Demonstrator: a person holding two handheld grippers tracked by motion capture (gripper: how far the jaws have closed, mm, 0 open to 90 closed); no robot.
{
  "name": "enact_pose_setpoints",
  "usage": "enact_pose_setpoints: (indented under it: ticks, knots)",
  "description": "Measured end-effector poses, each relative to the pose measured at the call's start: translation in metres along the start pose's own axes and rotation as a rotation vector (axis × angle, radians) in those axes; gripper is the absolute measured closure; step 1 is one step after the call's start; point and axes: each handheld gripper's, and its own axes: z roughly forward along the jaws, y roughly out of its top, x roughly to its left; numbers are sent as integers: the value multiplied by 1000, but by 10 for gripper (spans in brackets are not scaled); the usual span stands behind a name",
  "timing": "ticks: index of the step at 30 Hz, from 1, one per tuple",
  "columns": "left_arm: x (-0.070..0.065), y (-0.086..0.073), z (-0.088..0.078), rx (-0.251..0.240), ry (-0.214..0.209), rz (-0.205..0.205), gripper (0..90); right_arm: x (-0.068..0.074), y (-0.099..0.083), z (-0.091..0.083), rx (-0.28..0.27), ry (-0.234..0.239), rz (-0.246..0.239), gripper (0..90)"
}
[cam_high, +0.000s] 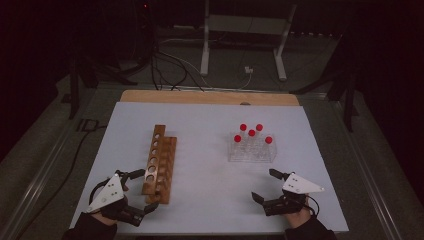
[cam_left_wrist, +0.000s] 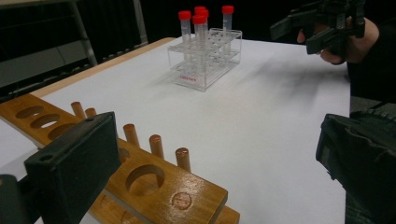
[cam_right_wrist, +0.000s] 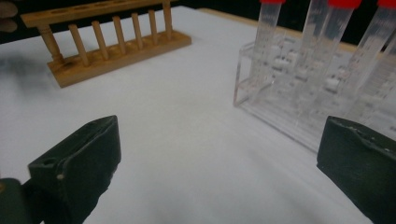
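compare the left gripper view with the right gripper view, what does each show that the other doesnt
Left gripper view alone: the round holes in the wooden rack's top board, and the person's other hand holding the right claw beyond the clear rack.

Right gripper view alone: the wooden rack from the side, its row of pegs standing between base and top board.

Both share: the white table, the clear plastic rack with its red-capped tubes, and a pair of black jaws standing wide apart with nothing between them.

Red-capped clear tubes (cam_high: 251, 136), brown wooden rack (cam_high: 160, 162), white table (cam_high: 210, 200).
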Motion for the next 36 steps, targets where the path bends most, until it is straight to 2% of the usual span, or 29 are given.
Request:
enact_pose_setpoints:
  ticks: [4, 8, 9, 15, 19, 23, 25, 27, 31, 36]
  knots:
    - [1, 1, -2, 0, 8, -3, 4, 1, 1, 2, 46, 4, -8, 0]
    - [1, 1, -2, -3, 8, -9, 4, 2, 3, 1, 43, 10, -9, 0]
    - [0, 1, -3, -6, 5, -8, 4, 2, 3, 0, 36, -8, -19, 0]
    - [-1, 2, -3, -2, -5, -11, 4, 1, 3, 0, 37, -10, -5, 0]
    - [-2, 2, -4, -6, -5, -18, 4, 3, 6, -3, 16, 1, 1, 0]
    - [-3, 3, -7, -12, -6, -29, 4, 4, 9, -4, 14, 38, 7, 0]
    - [-3, 2, -9, -12, -4, -33, 4, 5, 9, -4, 11, 29, 3, 0]
    - [-4, 1, -10, -11, -2, -41, 4, 5, 8, -2, 13, 0, -5, 0]
    - [-5, 0, -9, -1, -4, -39, 4, 3, 5, -1, -27, -54, -20, 0]
    - [-5, -1, -8, 5, -9, -38, 4, 3, 5, -1, -18, -62, -10, 0]
